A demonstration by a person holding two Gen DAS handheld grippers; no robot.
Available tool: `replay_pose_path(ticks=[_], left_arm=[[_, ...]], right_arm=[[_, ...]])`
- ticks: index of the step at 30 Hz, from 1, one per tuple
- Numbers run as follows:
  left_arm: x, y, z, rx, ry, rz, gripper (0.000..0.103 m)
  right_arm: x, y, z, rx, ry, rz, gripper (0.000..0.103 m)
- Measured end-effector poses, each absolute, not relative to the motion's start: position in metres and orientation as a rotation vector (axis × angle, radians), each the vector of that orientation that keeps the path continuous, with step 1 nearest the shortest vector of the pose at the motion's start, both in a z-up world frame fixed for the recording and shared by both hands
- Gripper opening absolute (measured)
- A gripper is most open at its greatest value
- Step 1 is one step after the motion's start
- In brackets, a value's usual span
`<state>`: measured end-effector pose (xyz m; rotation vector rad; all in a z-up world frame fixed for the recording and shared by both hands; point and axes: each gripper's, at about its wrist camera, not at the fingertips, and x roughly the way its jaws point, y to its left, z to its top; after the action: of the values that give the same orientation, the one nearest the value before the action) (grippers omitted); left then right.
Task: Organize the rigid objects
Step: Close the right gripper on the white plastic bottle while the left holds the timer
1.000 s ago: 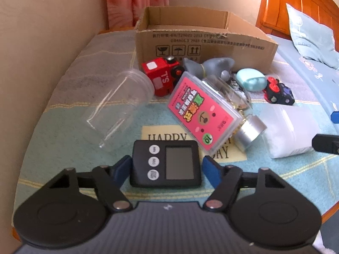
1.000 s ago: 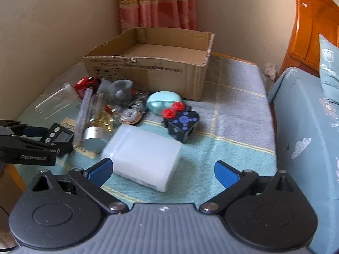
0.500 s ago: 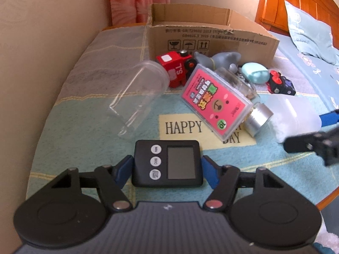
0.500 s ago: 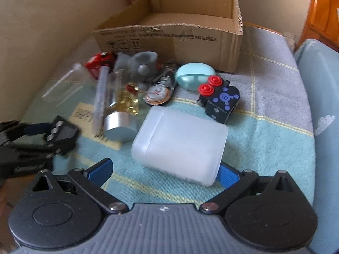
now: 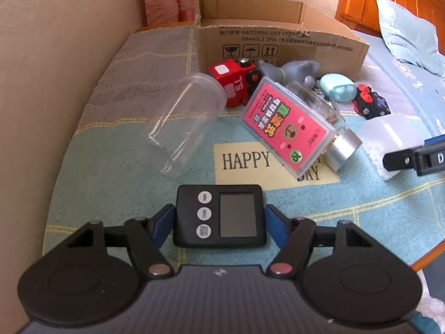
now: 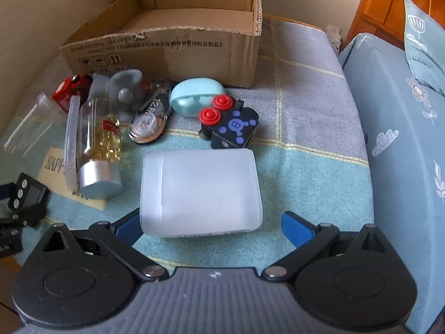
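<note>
Jaws, left gripper (image 5: 219, 218): blue pads are bracketing the black timer (image 5: 219, 216); jaws have just been opening slightly; whether the pads are pressing it is hard to tell.
Jaws, right gripper (image 6: 207, 226): standing released around the frosted white box (image 6: 200, 192); left pad partly hidden behind it, right pad apart from it.
Hidden or cut off: clear cup (image 6: 26, 128) is running off the right-wrist view's left edge; silver-capped bottle (image 5: 332, 128) is lying half under the pink card case (image 5: 283, 128).
Task items: all lying on the blue-grey cloth (image 6: 306, 144) before the cardboard box (image 6: 178, 36).
Surroundings: red toy truck (image 5: 233, 79), grey figure (image 6: 125, 86), teal case (image 6: 194, 96), black toy with red knobs (image 6: 230, 125) are crowding the box front.
</note>
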<state>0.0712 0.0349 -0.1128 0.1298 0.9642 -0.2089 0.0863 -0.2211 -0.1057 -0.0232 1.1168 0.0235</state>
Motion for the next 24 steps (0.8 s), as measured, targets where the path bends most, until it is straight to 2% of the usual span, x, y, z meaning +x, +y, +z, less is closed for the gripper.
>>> replay_pose_path(ticks=[6,13,24], left_arm=[[0.074,0.035,-0.113,0.123,0.97,-0.207,0.072],[0.076,0.034,-0.113,0.118,0.973,-0.213,0.069],[0.074,0.031,-0.107,0.143,0.973,-0.249,0.069]], right_arm=[[0.102,-0.204,-0.106,-0.053,1.106,0.029,0.102],[0.107,-0.2,-0.117,-0.101,1.144,0.024,0.088],[0.105,-0.212,-0.114,-0.067,1.138,0.086,0.087]])
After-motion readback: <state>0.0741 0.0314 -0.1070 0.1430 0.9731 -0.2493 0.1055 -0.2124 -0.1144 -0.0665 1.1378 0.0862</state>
